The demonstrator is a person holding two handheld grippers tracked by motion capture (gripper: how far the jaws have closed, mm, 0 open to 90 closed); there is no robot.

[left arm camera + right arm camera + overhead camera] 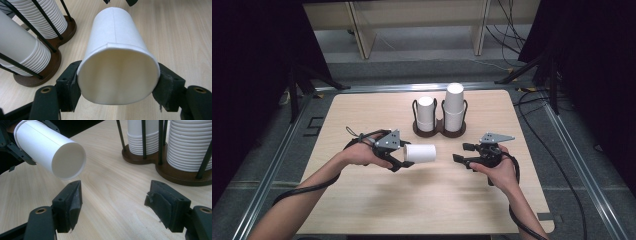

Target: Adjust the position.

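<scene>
left tongs [408, 161] level, clamping paper cup [421, 153]; right tongs [460, 152] agape

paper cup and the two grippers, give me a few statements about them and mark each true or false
1. The left gripper is clamped on the paper cup. True.
2. The paper cup stands upright on the table. False: it is held on its side, its closed base turned toward the right gripper.
3. The right gripper holds a second cup. False: its jaws stand apart with nothing between them.
4. The cup holder carries two stacks of cups, the right stack taller than the left stack. True.
5. The right gripper touches the cup holder. False: in the high view it sits apart from it, nearer the person.
</scene>
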